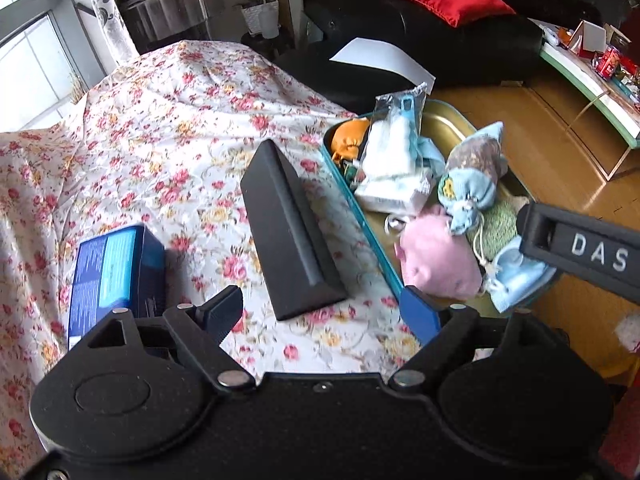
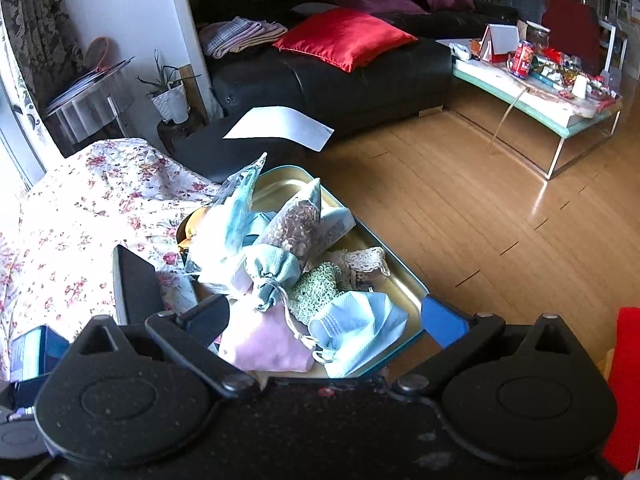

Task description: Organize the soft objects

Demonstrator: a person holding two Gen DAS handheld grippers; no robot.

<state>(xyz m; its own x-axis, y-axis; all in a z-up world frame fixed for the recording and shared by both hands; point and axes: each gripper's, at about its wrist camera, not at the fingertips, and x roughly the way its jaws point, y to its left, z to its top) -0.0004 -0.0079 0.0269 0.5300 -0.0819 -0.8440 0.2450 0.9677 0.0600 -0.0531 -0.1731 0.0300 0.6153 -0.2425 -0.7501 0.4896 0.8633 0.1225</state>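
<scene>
A teal-rimmed gold tin tray (image 1: 444, 124) (image 2: 280, 188) sits at the edge of the floral cloth (image 1: 180, 120). It holds a heap of soft things: a pink pouch (image 1: 436, 260) (image 2: 264, 344), a light blue pouch (image 1: 516, 276) (image 2: 356, 324), a green knit piece (image 1: 496, 228) (image 2: 316, 288), a blue drawstring pouch (image 1: 472, 176) (image 2: 280, 268) and a white plastic-wrapped packet (image 1: 392, 152) (image 2: 228, 224). My left gripper (image 1: 320, 312) is open over bare cloth left of the tray. My right gripper (image 2: 326, 320) is open wide above the tray's near end, over the pink and light blue pouches and not touching them.
A black wedge-shaped block (image 1: 288, 232) (image 2: 136, 284) and a blue box (image 1: 116, 276) lie on the cloth left of the tray. Behind are a black sofa (image 2: 340, 80) with a red cushion (image 2: 344, 36), a white sheet (image 2: 280, 126), wooden floor (image 2: 460, 208) and a cluttered low table (image 2: 540, 92).
</scene>
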